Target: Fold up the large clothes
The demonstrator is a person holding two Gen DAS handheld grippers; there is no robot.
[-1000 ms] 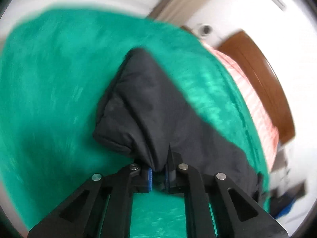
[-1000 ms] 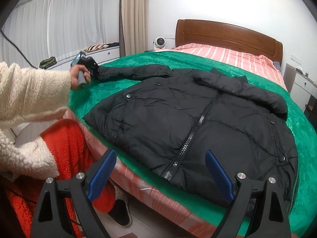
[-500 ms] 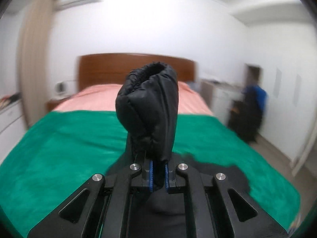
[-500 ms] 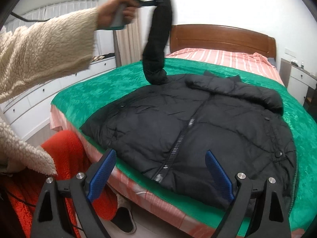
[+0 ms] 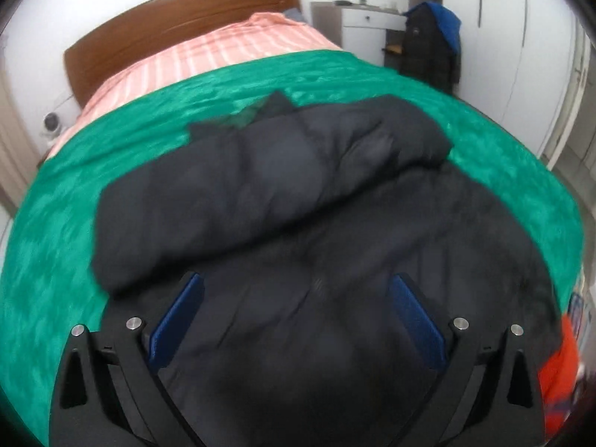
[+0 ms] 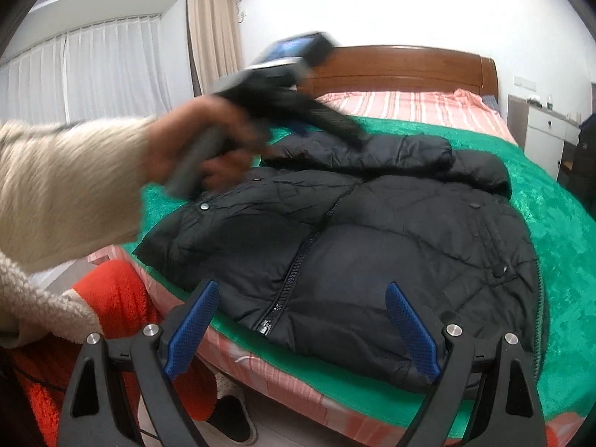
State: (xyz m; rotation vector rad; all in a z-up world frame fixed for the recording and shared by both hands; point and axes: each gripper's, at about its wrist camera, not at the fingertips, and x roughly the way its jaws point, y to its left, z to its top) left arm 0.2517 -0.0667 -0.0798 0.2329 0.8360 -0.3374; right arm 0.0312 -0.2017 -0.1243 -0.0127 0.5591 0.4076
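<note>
One green bedspread (image 6: 551,201) covers the bed, black puffer jacket (image 6: 372,246) spread zip-up on it, a sleeve (image 5: 260,186) folded across its chest. Left gripper (image 5: 296,313) above it, jaws springing open, nothing between; right gripper (image 6: 298,326) wide, empty.

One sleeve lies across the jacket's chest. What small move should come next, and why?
Probably bring the right hand-held gripper, open and empty, toward the jacket's right edge. The folded sleeve already lies across the chest, and the left hand-held gripper is opening, nothing between its jaws.
</note>
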